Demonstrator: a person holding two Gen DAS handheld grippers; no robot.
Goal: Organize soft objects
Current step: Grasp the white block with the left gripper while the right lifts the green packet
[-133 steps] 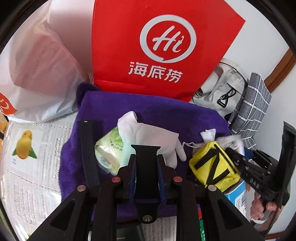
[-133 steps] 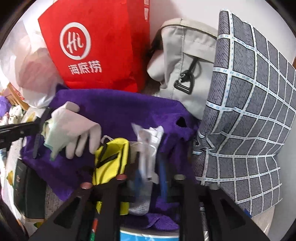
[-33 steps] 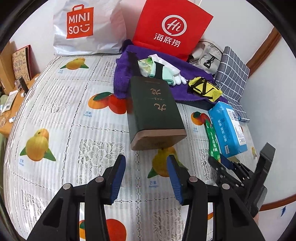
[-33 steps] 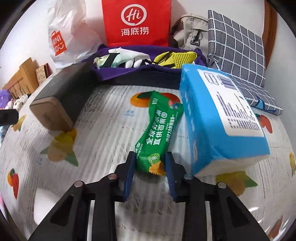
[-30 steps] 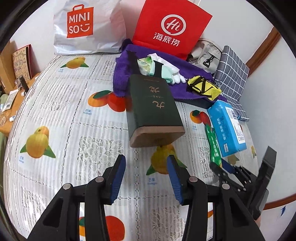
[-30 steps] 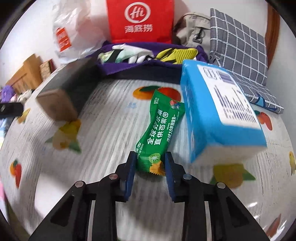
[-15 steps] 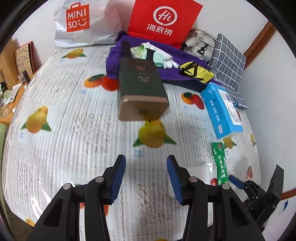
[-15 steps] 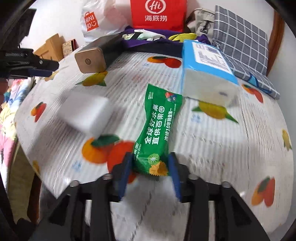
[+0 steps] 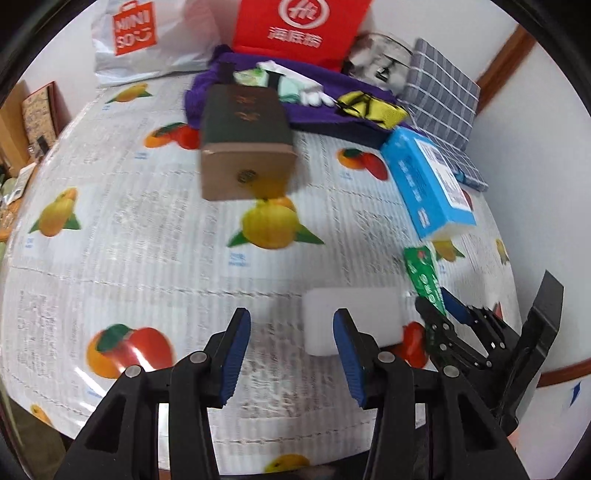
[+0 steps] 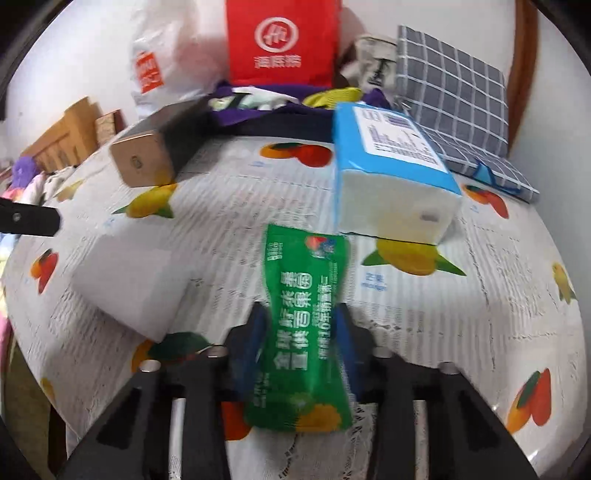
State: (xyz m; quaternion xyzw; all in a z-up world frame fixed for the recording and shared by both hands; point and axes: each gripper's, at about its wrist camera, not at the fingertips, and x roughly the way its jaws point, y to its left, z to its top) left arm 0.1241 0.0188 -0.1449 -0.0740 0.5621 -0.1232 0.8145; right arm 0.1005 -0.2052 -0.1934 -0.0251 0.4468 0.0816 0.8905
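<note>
the right gripper (image 10: 299,325) has its blue-padded jaws closed on a green snack packet (image 10: 301,328), which hangs in the grip above the fruit-print tablecloth (image 10: 480,280) with its top end pointing away from the camera. in the left wrist view the same packet (image 9: 423,275) sticks out of the right gripper (image 9: 441,306) at the right edge. the left gripper (image 9: 291,343) hovers with its jaws wide apart and nothing between them, just beside a white sponge block (image 9: 352,319) that lies on the cloth (its right pad overlaps the block's near-left corner in the view). from the right wrist the block (image 10: 129,284) sits left of the packet. a blue tissue pack (image 10: 391,166) lies past the packet, close behind it. a dark green box with a tan end (image 9: 245,144) lies near the middle of the table. at the far edge a purple towel (image 9: 314,110) carries a yellow pouch (image 9: 369,107) and a white glove (image 9: 303,85), in front of a red paper bag (image 9: 295,26), a white miniso bag (image 9: 136,37) and a grey checked cloth (image 9: 441,96).
</note>
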